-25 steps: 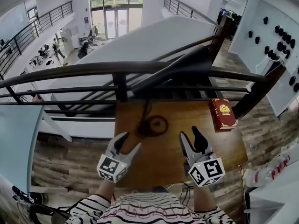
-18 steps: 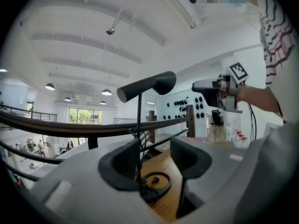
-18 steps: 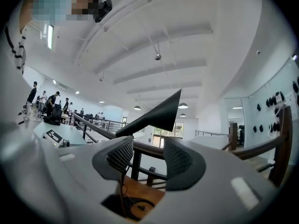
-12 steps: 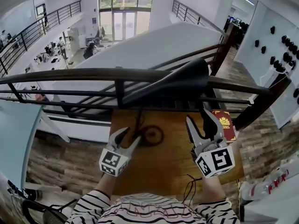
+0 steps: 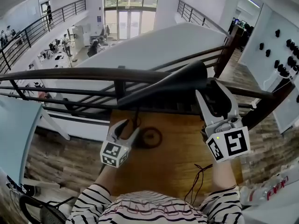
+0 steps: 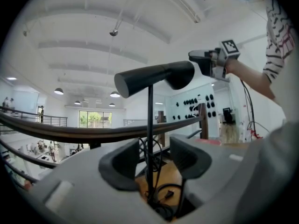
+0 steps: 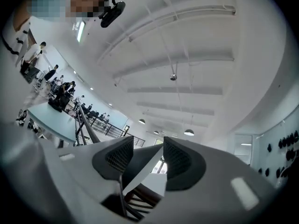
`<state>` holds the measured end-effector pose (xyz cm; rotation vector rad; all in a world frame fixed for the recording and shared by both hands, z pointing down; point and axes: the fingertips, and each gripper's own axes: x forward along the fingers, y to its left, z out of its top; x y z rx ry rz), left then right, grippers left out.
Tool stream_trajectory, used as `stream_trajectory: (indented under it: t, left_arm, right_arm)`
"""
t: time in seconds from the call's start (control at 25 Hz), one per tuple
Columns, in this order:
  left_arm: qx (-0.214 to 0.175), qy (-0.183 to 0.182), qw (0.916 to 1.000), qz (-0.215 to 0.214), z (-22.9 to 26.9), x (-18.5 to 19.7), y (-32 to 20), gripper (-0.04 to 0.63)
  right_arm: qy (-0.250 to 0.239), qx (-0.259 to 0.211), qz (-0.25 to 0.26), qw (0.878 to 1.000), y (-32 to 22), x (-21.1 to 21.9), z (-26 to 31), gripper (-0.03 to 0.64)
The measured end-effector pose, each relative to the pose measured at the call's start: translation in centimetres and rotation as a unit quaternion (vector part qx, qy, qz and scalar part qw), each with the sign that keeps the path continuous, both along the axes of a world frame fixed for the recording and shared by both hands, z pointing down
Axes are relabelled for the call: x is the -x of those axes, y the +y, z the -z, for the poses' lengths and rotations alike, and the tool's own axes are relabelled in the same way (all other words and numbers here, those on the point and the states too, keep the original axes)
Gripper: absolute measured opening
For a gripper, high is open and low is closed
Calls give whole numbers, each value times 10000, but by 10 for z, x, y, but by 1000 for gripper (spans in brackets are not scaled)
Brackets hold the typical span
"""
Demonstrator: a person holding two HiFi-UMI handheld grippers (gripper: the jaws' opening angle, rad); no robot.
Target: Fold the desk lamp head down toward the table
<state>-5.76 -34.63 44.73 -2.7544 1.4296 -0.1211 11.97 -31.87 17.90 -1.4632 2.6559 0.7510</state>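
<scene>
Bright, even light: daylight through tall windows (image 5: 131, 6), plus ceiling lamps (image 6: 115, 94). Desk lamp head (image 6: 154, 77) silhouetted dark. Heavy fisheye bending at edges; both gripper views vignetted black, nearest parts soft.

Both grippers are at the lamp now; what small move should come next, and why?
Probably close the right gripper on the lamp head: its jaws stand apart with the head's end between them, nothing gripped. The left gripper, jaws just closing but open, straddles the stem, likely to steady it. The head is not yet folded down.
</scene>
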Motion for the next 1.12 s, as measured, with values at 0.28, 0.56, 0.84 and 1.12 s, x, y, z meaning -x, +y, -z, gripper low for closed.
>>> stream_trajectory:
  t: [0.28,0.56,0.84,1.12]
  left_arm:
    - [17,-1,10000,-14,0,-12,-16,201]
    - [70,19,9999,-78,-2,-21,-22,202]
    - [67,102,9997,-192,-5,-25,-20,222]
    - [58,288,9994,-177,5,-18,-29,209]
  right_arm:
    - [325,-46,72,9994,-33,3,20,195]
    - [427,67,45,9991,-49,-1,13,202]
    - [61,178,85,9998,-51,-12,-3,202]
    - [-295,215,42,9993,-58,-16,-4,199]
